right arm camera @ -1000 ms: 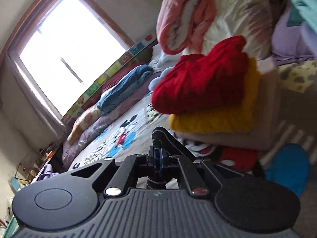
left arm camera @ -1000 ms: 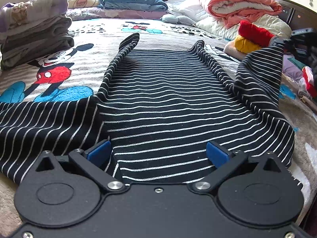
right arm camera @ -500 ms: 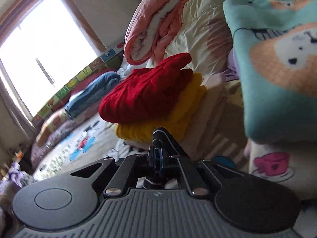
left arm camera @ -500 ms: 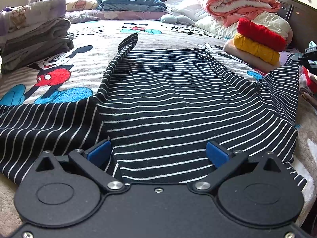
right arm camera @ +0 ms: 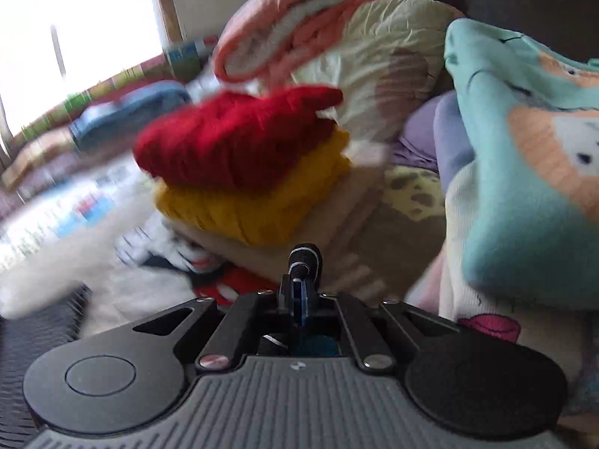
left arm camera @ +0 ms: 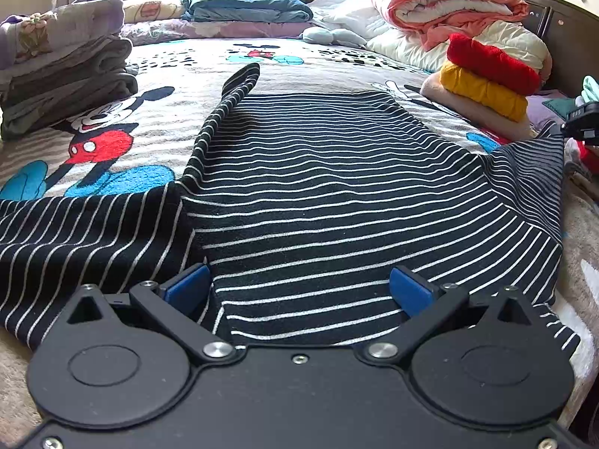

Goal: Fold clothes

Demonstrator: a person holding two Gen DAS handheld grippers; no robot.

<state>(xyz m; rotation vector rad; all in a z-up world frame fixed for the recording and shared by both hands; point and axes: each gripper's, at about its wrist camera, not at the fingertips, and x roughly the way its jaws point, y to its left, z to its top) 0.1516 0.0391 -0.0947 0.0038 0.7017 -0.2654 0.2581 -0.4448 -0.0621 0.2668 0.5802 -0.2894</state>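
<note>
A black top with thin white stripes point(left arm camera: 318, 172) lies spread on the Mickey Mouse blanket point(left arm camera: 112, 123). Its near hem sits between the blue pads point(left arm camera: 187, 288) of my left gripper point(left arm camera: 299, 292), which is open and rests low over the cloth. One sleeve point(left arm camera: 75, 232) stretches off to the left. At the right edge of the left wrist view, my right gripper point(left arm camera: 582, 123) holds the top's right side pulled out taut. In the right wrist view that gripper point(right arm camera: 301, 284) is shut on a pinch of striped fabric point(right arm camera: 306, 258).
A stack of red, yellow and beige folded knits point(left arm camera: 486, 78) stands at the right, beside a pink quilt point(left arm camera: 441, 3) and the dark headboard point(left arm camera: 561, 37). Grey folded clothes point(left arm camera: 63, 71) are piled at the left. A teal cartoon garment point(right arm camera: 524, 149) lies close to my right gripper.
My right gripper has drawn the top's right side outward and down, so the raised fold has flattened into a taut spread. Its view has rolled. The left gripper has stayed still.
</note>
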